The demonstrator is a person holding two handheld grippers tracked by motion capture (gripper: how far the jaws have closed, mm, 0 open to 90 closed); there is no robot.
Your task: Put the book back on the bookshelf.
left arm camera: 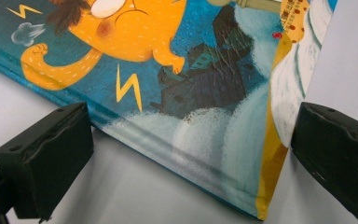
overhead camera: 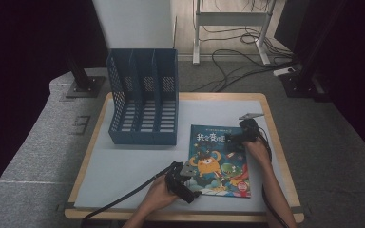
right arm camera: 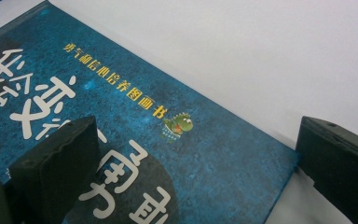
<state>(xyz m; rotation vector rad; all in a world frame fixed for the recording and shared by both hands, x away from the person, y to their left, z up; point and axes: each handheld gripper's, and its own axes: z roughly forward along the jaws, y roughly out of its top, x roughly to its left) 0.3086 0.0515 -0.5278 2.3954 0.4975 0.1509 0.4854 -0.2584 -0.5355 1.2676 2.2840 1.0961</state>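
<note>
High view: picture book [overhead camera: 220, 159] lies flat on the desk [overhead camera: 123, 166] — unlifted; left tool [overhead camera: 193, 187] and right tool [overhead camera: 232, 141] gape wide at opposite corners; file rack [overhead camera: 144, 102] awaits.

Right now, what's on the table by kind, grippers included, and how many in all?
Books: 1, the picture book lying flat
File racks: 1, the blue rack standing upright with 3 slots
Grippers: 2, the left gripper at the book's near left corner and the right gripper at its far right corner, both with jaws apart
Total: 4
</note>
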